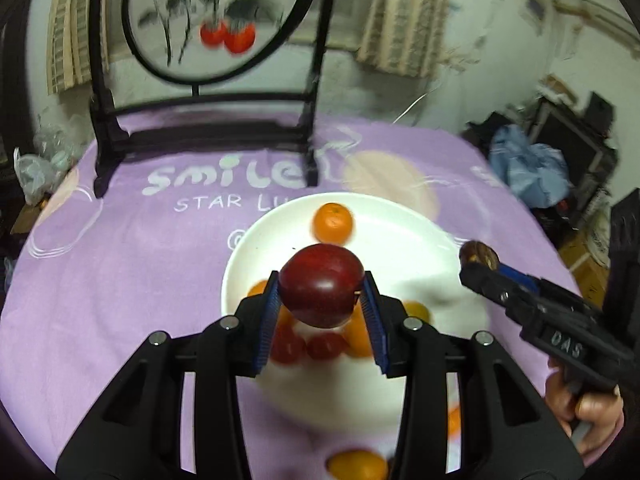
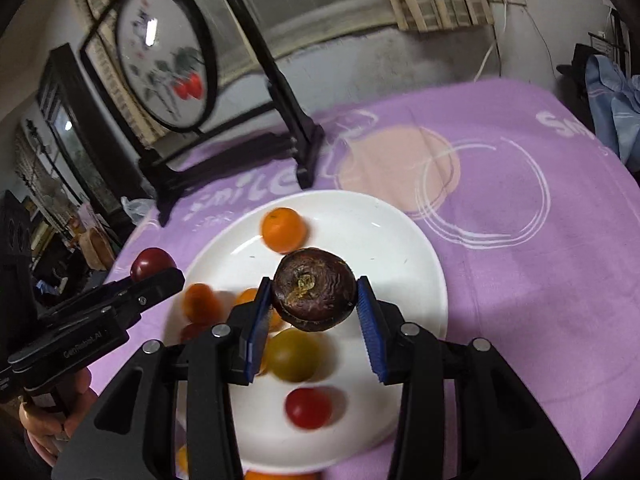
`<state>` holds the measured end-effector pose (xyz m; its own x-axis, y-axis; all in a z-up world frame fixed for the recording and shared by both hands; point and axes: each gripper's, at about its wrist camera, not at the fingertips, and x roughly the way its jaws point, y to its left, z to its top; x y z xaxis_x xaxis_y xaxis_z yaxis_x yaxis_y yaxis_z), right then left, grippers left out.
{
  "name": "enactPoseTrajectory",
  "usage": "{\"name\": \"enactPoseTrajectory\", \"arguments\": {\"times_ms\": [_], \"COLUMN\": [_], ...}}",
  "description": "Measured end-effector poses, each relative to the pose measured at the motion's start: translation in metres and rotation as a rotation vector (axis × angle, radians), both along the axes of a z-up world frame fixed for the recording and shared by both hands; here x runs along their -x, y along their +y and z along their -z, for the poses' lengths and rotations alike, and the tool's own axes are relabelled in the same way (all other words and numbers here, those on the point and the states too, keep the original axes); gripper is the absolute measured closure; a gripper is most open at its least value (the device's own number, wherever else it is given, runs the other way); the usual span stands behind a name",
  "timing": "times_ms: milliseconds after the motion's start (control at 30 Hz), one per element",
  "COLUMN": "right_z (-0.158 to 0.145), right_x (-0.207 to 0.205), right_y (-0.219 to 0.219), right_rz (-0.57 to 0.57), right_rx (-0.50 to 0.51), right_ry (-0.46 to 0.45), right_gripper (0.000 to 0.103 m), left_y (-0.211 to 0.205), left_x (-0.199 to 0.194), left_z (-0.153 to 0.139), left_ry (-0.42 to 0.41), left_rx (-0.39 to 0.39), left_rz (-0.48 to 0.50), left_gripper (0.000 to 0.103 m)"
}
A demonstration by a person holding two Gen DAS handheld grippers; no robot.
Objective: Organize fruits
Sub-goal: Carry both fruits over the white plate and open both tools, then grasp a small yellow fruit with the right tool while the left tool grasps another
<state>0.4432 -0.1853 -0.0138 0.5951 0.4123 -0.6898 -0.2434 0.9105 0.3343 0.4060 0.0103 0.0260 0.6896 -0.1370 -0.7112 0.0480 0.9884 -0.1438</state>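
My left gripper (image 1: 321, 300) is shut on a dark red plum (image 1: 320, 282) and holds it above the white plate (image 1: 400, 240). My right gripper (image 2: 313, 308) is shut on a dark brown wrinkled fruit (image 2: 314, 288) above the same plate (image 2: 400, 248). On the plate lie a tangerine (image 1: 333, 223) at the far side, other orange fruits (image 2: 199, 302), red tomatoes (image 2: 308, 407) and a yellow-green one (image 2: 294, 354). The right gripper with its brown fruit (image 1: 478, 256) shows at the right of the left wrist view. The left gripper with the plum (image 2: 152, 264) shows at the left of the right wrist view.
The plate sits on a purple cloth (image 1: 120, 264) printed "smile". A black-framed round painted screen (image 1: 212, 20) stands at the table's far side. An orange fruit (image 1: 358, 465) lies on the cloth near the plate's front edge. Clutter lies beyond the right table edge.
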Motion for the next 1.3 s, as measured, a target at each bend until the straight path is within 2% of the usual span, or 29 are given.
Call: {"name": "enactPoseTrajectory", "arguments": {"times_ms": [200, 267, 300, 333, 400, 500, 533, 600, 733, 867, 967, 1033, 1100, 1233, 1300], "right_z": [0.022, 0.024, 0.024, 0.021, 0.015, -0.004, -0.008, -0.016, -0.021, -0.011, 0.003, 0.006, 0.008, 0.013, 0.016], "right_x": [-0.016, -0.015, -0.013, -0.010, -0.002, 0.025, 0.031, 0.051, 0.099, 0.150, 0.176, 0.189, 0.202, 0.222, 0.224], "right_y": [0.002, 0.003, 0.002, 0.000, -0.002, -0.007, -0.006, -0.006, 0.003, 0.012, 0.017, 0.021, 0.028, 0.038, 0.038], "right_rz": [-0.026, -0.036, -0.031, -0.022, -0.015, -0.014, -0.010, -0.013, -0.164, -0.253, -0.287, -0.327, -0.381, -0.466, -0.483], "right_rx": [0.026, 0.033, 0.035, 0.032, 0.020, 0.000, 0.002, 0.006, -0.033, -0.027, 0.010, 0.014, 0.053, 0.136, 0.134], "right_ry": [0.086, 0.105, 0.112, 0.119, 0.116, 0.057, 0.043, 0.005, -0.024, -0.057, -0.010, -0.001, -0.009, -0.029, -0.021], "right_gripper": [0.060, 0.057, 0.057, 0.055, 0.039, 0.034, 0.030, 0.029, 0.029, 0.029, 0.029, 0.029, 0.034, 0.056, 0.057], "left_y": [0.001, 0.000, -0.001, -0.002, -0.001, 0.003, 0.005, 0.011, 0.027, 0.039, 0.051, 0.058, 0.064, 0.074, 0.075], "left_x": [-0.048, -0.052, -0.050, -0.050, -0.042, -0.021, -0.011, 0.007, 0.053, 0.096, 0.134, 0.148, 0.157, 0.169, 0.171], "left_z": [0.036, 0.040, 0.040, 0.039, 0.032, 0.014, 0.007, -0.001, -0.005, 0.006, 0.022, 0.035, 0.041, 0.042, 0.045], "left_ry": [0.108, 0.107, 0.106, 0.106, 0.069, -0.001, -0.020, -0.039, -0.056, -0.035, -0.051, -0.023, 0.003, -0.011, -0.014], "left_rx": [0.009, 0.001, -0.008, -0.008, -0.010, -0.033, -0.030, -0.022, 0.009, -0.008, -0.030, -0.062, -0.050, -0.030, -0.057], "left_rz": [-0.036, -0.037, -0.033, -0.029, -0.046, -0.085, -0.092, -0.104, -0.136, -0.182, -0.219, -0.260, -0.256, -0.288, -0.303], "left_gripper": [0.063, 0.062, 0.059, 0.042, 0.021, 0.011, 0.009, 0.006, 0.004, 0.004, 0.003, 0.003, 0.004, 0.004, 0.004]}}
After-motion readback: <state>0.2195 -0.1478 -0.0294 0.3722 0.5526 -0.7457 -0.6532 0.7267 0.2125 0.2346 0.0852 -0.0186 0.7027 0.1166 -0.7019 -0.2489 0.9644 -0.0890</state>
